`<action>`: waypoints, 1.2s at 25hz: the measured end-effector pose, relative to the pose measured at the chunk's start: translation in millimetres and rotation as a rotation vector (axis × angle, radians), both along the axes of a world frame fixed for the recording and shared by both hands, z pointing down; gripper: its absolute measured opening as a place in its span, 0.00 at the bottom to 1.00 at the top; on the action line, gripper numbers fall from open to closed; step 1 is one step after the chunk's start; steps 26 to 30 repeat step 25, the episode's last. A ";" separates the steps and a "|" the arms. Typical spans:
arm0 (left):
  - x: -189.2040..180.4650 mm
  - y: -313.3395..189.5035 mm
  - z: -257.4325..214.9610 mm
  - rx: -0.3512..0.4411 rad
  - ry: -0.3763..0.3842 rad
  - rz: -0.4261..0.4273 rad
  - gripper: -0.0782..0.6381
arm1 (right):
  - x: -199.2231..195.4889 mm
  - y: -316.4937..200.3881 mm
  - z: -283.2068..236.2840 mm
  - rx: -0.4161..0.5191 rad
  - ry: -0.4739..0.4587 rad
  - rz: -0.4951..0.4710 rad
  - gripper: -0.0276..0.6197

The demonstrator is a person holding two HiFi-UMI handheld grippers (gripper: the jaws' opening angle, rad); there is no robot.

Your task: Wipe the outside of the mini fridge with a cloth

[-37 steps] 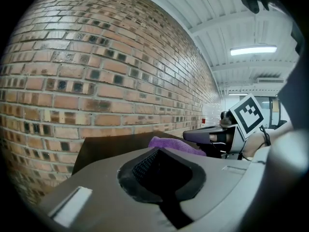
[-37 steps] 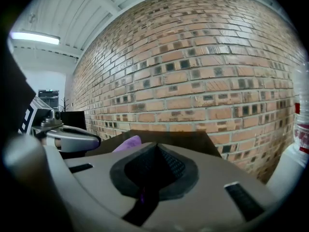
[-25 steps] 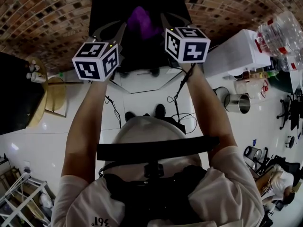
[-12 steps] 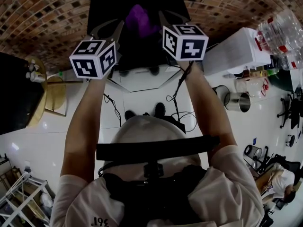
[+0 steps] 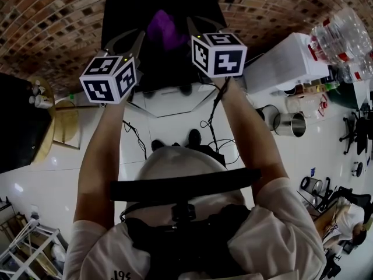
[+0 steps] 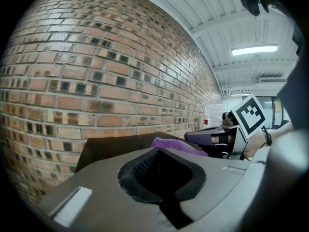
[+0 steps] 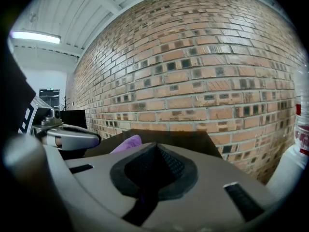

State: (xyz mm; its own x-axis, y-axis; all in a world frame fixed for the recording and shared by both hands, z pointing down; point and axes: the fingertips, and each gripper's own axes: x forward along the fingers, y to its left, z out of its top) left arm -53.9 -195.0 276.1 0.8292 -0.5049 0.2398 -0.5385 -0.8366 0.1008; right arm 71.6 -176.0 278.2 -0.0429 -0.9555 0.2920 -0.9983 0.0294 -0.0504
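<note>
As it lies atop the mini fridge (image 5: 119, 10), the cloth (image 5: 165, 28) (purple) bunches.

the head view is dim, with soft shine on the white floor (image 5: 58, 168). a long ceiling light (image 6: 254, 49) glows bright, far right in the left gripper view. the brick wall (image 6: 96, 71) bends round like a bowl, and the picture corners go black.

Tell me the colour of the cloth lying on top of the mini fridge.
The cloth is purple; the head view shows it best.
</note>
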 end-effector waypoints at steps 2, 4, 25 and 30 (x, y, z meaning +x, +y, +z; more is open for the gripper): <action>-0.1 0.6 0.7 -0.003 -0.002 -0.001 0.11 | -0.1 0.6 0.6 -0.002 -0.001 -0.001 0.05; 0.6 0.7 1.0 -0.005 -0.005 0.001 0.12 | 0.3 0.9 1.0 -0.005 0.000 -0.002 0.05; 0.8 0.5 -1.8 0.001 -0.001 0.000 0.11 | 0.3 -0.4 1.2 -0.020 0.011 -0.008 0.05; 0.8 0.5 -1.8 0.001 -0.001 0.000 0.11 | 0.3 -0.4 1.2 -0.020 0.011 -0.008 0.05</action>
